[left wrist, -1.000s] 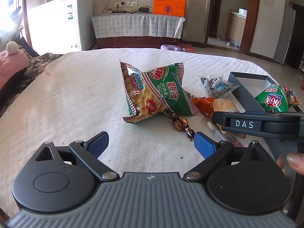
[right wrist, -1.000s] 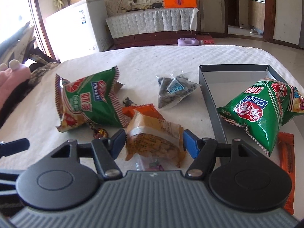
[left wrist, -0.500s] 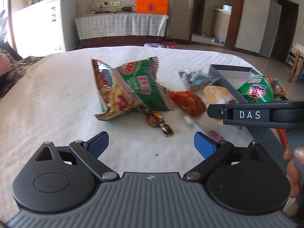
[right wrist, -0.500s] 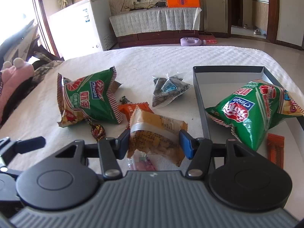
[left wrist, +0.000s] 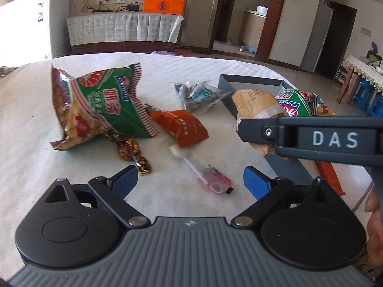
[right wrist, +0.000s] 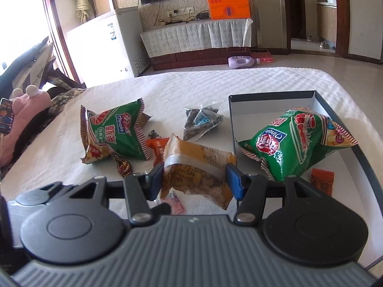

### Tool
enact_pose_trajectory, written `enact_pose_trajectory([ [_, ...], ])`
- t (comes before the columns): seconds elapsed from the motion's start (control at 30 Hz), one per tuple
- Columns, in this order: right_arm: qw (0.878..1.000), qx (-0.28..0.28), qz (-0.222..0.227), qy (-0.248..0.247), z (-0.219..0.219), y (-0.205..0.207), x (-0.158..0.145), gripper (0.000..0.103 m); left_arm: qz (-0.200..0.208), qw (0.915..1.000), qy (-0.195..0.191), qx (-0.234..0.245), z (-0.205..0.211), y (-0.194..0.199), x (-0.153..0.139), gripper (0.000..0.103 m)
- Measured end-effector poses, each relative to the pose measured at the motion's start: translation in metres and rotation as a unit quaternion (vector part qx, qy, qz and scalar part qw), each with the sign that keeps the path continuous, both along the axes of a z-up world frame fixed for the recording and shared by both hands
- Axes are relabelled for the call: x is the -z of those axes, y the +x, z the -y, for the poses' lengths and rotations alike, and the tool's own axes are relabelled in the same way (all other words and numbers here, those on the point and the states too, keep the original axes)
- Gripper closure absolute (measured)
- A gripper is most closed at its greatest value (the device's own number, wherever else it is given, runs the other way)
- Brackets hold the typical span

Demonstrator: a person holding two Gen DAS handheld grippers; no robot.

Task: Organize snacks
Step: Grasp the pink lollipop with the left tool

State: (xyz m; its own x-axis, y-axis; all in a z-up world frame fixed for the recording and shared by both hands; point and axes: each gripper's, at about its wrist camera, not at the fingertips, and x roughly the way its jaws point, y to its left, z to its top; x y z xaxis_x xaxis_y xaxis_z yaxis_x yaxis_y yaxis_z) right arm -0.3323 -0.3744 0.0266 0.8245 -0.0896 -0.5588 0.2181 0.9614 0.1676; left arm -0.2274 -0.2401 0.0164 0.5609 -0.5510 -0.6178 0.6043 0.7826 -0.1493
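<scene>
My right gripper (right wrist: 195, 179) is shut on a tan snack packet (right wrist: 196, 167) and holds it off the white cloth, left of the grey box (right wrist: 273, 95). In the left wrist view the same tan packet (left wrist: 253, 102) hangs from the right gripper's black finger. A green chip bag (right wrist: 294, 141) lies in the box beside an orange sachet (right wrist: 322, 183). My left gripper (left wrist: 190, 181) stands open, low over a pink-wrapped lollipop (left wrist: 203, 174). On the cloth lie a second green chip bag (left wrist: 100, 107), an orange packet (left wrist: 182, 126), a foil candy (left wrist: 130, 150) and a clear seed bag (left wrist: 198, 95).
The white-clothed table (left wrist: 36, 119) ends near the box on the right. A pink plush toy (right wrist: 26, 110) lies off its left side. A white freezer (right wrist: 105, 47) and an orange carton (right wrist: 227, 1) on a covered cabinet stand behind. A hand's fingers (left wrist: 374, 215) show at right.
The right gripper closed on the tan packet and lifted it off the cloth. The left gripper moved right and lower, so the pink lollipop now lies between its open fingers.
</scene>
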Motion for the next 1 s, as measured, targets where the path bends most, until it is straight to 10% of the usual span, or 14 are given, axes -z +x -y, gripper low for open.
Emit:
enact_pose_trajectory([
  [0.33,1.0,0.011,0.006,0.007,0.014,-0.008,-0.002,0.045,-0.012,0.9999,-0.002,-0.006,0.019,0.014,0.014,0.016],
  [0.67,1.0,0.012,0.006,0.006,0.012,-0.007,0.0,0.045,-0.014,0.9994,-0.025,-0.019,0.002,0.022,0.012,0.087],
  [1.0,1.0,0.009,0.006,0.003,0.01,-0.008,0.0,0.045,-0.006,0.9996,-0.017,-0.023,-0.026,0.014,0.002,0.095],
])
